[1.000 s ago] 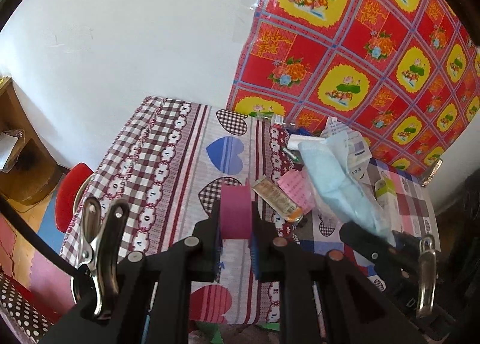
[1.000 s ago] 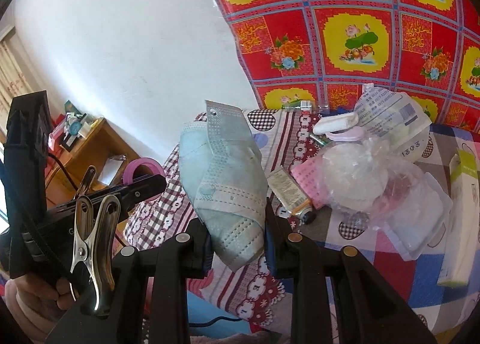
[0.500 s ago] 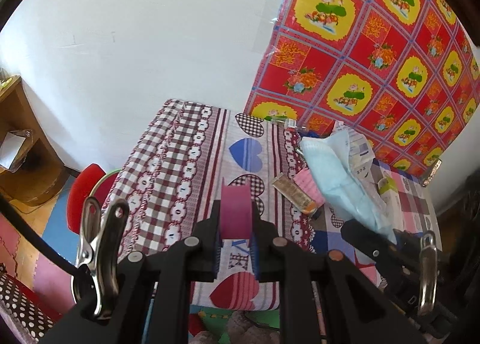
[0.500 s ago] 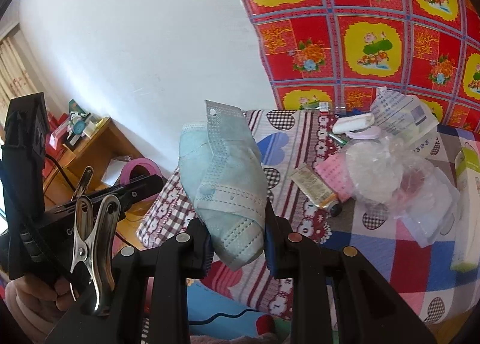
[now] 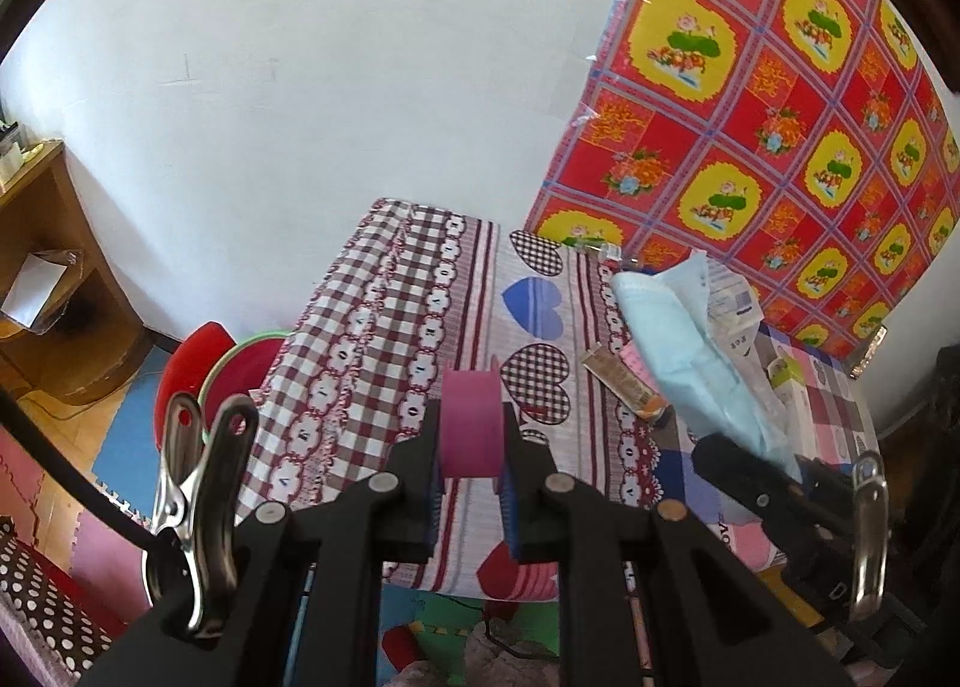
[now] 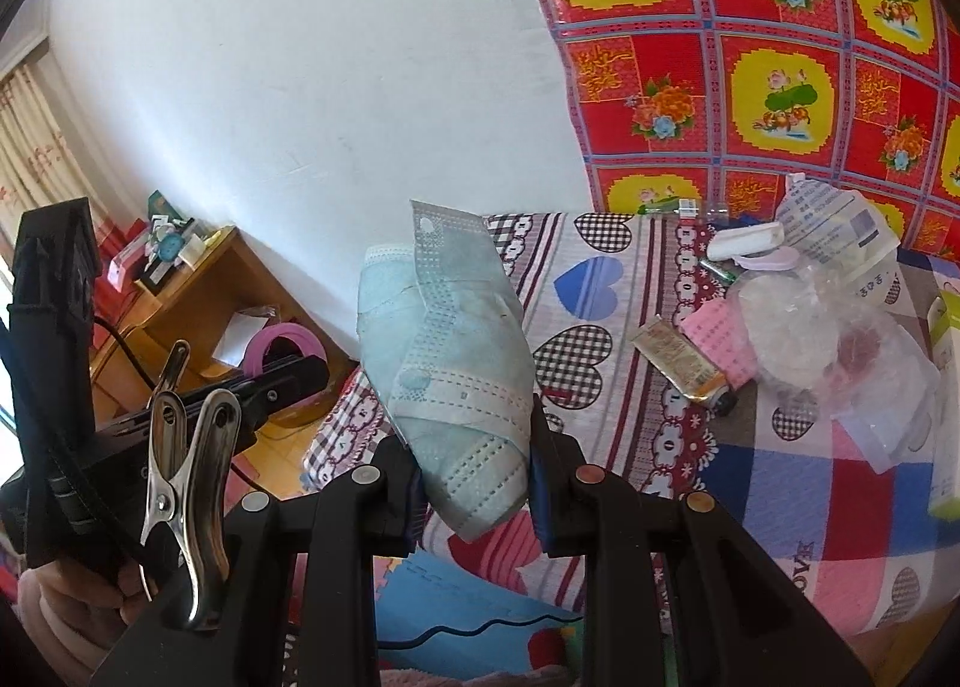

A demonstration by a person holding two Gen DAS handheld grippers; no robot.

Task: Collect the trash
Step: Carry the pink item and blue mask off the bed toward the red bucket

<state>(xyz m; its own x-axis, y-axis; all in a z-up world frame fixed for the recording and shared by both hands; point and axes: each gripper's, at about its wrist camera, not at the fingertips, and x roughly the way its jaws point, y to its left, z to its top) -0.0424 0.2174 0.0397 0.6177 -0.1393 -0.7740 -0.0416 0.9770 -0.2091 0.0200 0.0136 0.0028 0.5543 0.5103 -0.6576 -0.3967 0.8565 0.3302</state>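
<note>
The left tongs are closed on a pink tape roll, which is pinched across its flat sides and held upright above the near edge of the table. The right tongs are clamped on a pale blue face mask; it is gripped at its lower end and stands up between the pads, its stiffened strip at twelve o'clock. In the right view the left tongs are seen at nine o'clock, with the roll poking out past their tips.

The mask is judged light, soft and floppy: a pinch through the folded layers should serve best, since a loose ear loop could slip free. The roll looks light and stiff, its smooth rim possibly slick, so the flat-side grip is judged sound.

More trash is left on the table at two o'clock in the right view: a crumpled clear bag, a printed paper pack, a small squeezed tube and a pink packet, all close together. The bag is expected to crackle and deform.

Open room is seen to the left of the table, where a red bowl and a wooden shelf stand at nine o'clock. A wall is close behind at twelve o'clock.
</note>
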